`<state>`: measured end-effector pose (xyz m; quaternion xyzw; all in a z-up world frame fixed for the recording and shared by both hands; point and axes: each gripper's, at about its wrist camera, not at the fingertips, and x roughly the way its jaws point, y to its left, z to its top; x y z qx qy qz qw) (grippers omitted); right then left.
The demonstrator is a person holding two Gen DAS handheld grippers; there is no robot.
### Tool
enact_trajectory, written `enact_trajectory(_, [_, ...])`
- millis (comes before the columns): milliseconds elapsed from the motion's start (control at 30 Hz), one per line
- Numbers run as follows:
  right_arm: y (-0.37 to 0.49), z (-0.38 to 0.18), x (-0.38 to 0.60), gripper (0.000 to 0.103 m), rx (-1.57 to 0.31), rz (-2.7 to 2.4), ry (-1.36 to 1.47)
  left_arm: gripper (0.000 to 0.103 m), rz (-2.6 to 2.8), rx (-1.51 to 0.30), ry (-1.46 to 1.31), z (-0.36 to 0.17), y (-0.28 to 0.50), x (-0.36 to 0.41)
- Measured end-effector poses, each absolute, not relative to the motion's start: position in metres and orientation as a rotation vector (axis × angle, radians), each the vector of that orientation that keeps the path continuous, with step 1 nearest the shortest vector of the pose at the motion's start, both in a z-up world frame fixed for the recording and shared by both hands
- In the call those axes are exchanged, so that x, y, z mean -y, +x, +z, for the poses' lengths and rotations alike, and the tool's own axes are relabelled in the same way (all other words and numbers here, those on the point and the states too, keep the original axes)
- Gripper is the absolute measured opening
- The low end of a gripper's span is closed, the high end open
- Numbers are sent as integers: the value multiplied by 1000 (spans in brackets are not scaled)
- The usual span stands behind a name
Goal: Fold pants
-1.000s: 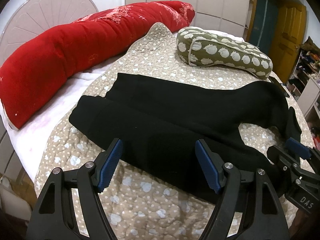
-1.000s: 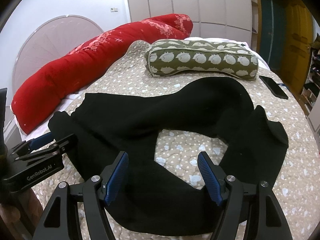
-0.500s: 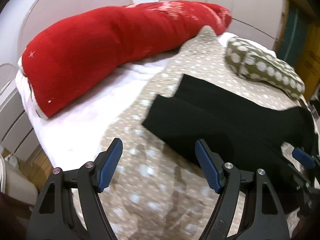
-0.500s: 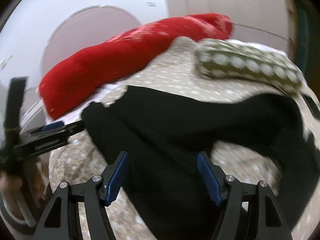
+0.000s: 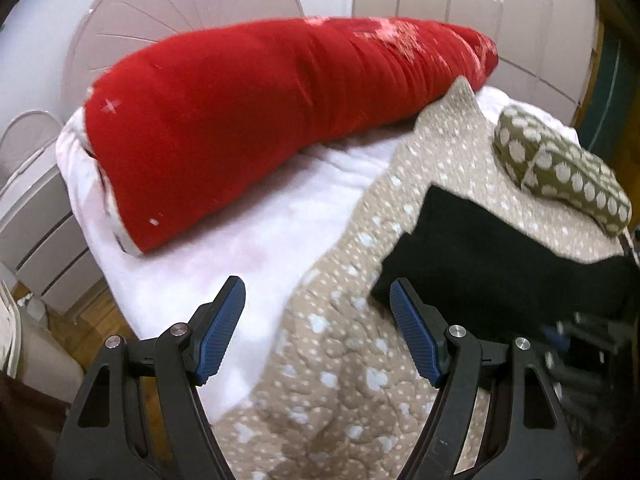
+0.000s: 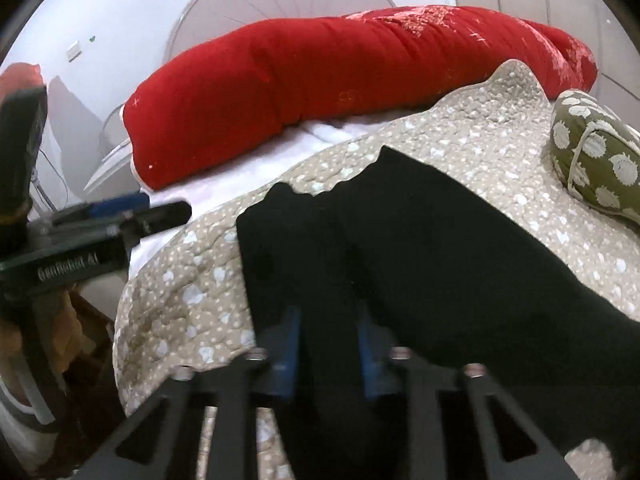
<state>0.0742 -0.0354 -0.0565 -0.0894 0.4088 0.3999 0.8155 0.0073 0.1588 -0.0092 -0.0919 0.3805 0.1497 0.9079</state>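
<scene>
Black pants (image 6: 420, 248) lie spread on a beige dotted quilt (image 6: 188, 292) on the bed; they also show at the right of the left wrist view (image 5: 500, 264). My right gripper (image 6: 328, 344) is low over the pants near their left end, its blue pads (image 6: 290, 344) narrowed with black cloth between them. My left gripper (image 5: 320, 328) is open and empty above the quilt's left edge, just left of the pants. It also shows from the side in the right wrist view (image 6: 120, 220).
A long red bolster (image 5: 280, 120) lies along the far side on a white sheet (image 5: 240, 248). A green dotted pillow (image 5: 560, 168) sits at the right. The bed edge and wooden floor (image 5: 92, 312) are at the left.
Both grippers swung left toward the pants' left end. The right gripper's jaws went from wide open to narrowed on the cloth. The left gripper stayed open.
</scene>
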Motion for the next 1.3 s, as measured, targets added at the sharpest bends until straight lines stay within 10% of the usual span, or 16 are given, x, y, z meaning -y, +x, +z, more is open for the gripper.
enact_trajectory(367, [28, -45, 31, 13, -756, 807, -259, 75, 324, -806, -217, -11, 4, -166])
enact_trajectory(600, [50, -11, 49, 51, -688, 870, -148, 75, 342, -820, -216, -19, 3, -174])
enact_trajectory(1033, [203, -66, -2, 56, -928, 786, -424, 76, 304, -847, -224, -29, 12, -180])
enact_trajectory(1133, [211, -85, -3, 42, -1023, 845, -410, 76, 308, -858, -233, -33, 16, -186])
enact_trajectory(1200, [201, -79, -1, 8, -956, 858, -441, 76, 314, -856, -243, -32, 16, -191])
enact_trajectory(1300, [196, -56, 7, 8, -892, 839, -428, 76, 325, -833, -258, -27, 15, -198])
